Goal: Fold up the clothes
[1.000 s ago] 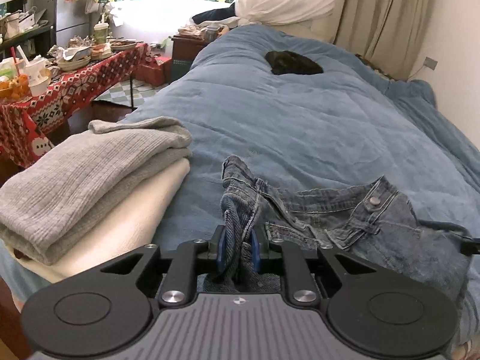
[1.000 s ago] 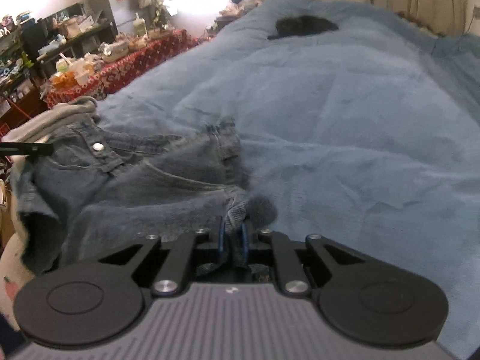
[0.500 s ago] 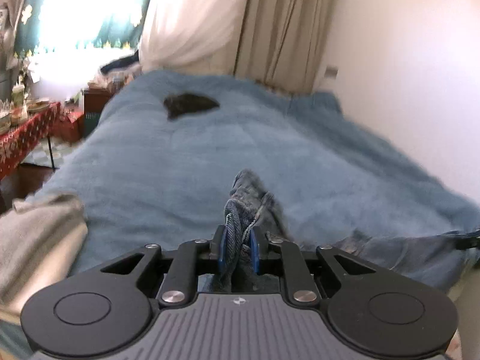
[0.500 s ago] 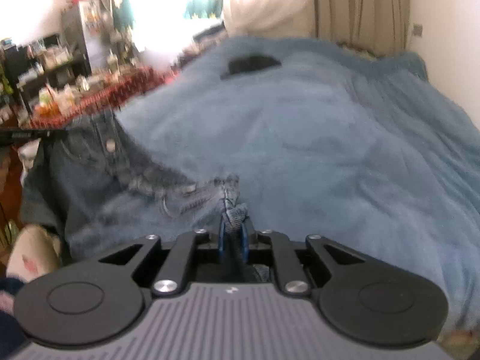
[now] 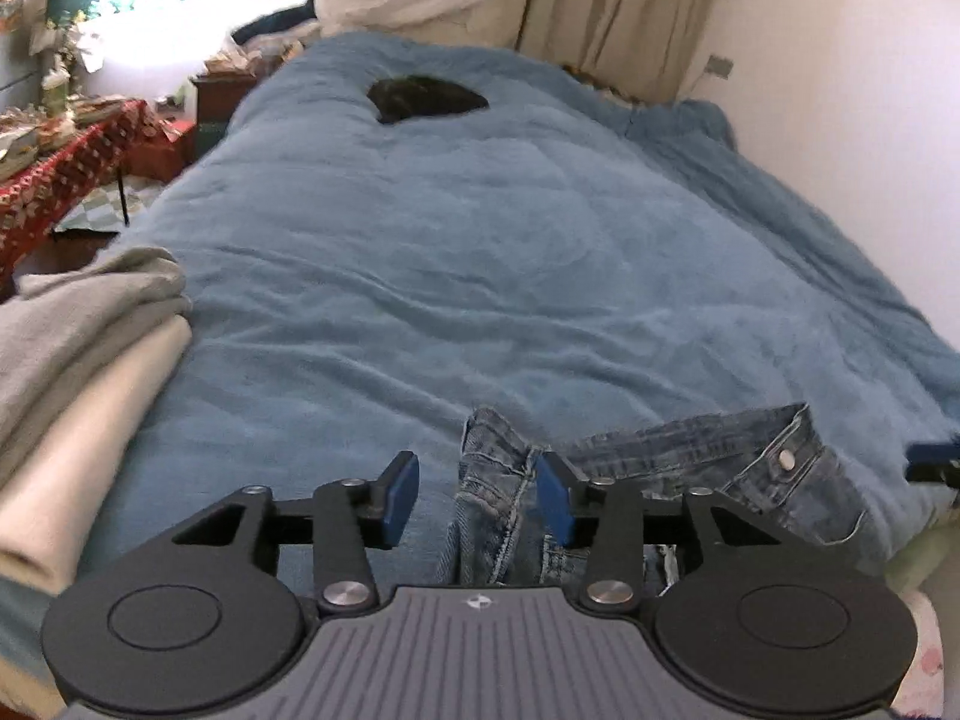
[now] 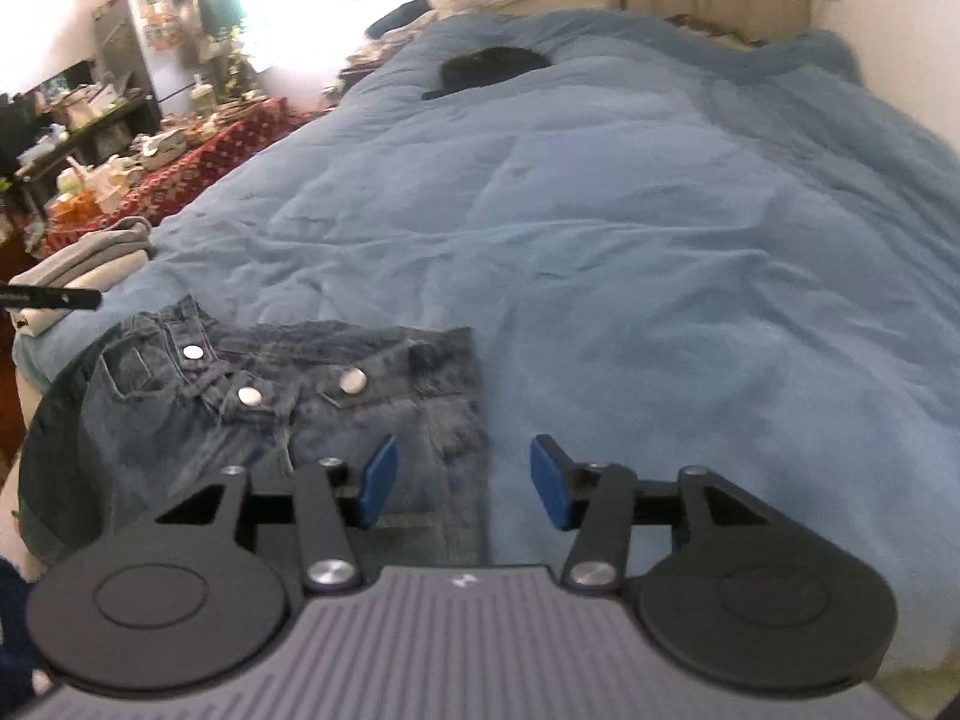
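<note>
Both hand-held grippers (image 5: 477, 492) (image 6: 462, 474) off jeans (image 6: 288, 408)

The left gripper (image 5: 477, 495) has just been opening; jeans (image 5: 690, 468) are lying between its pads, at six o'clock on the blue duvet (image 5: 480, 252).

Both the left gripper (image 5: 477, 495) and the right gripper (image 6: 463, 477) have just been opening — the jeans (image 6: 288, 414), pinched a second ago, now lie loose on the blanket (image 6: 600, 240) between the parted pads.
</note>
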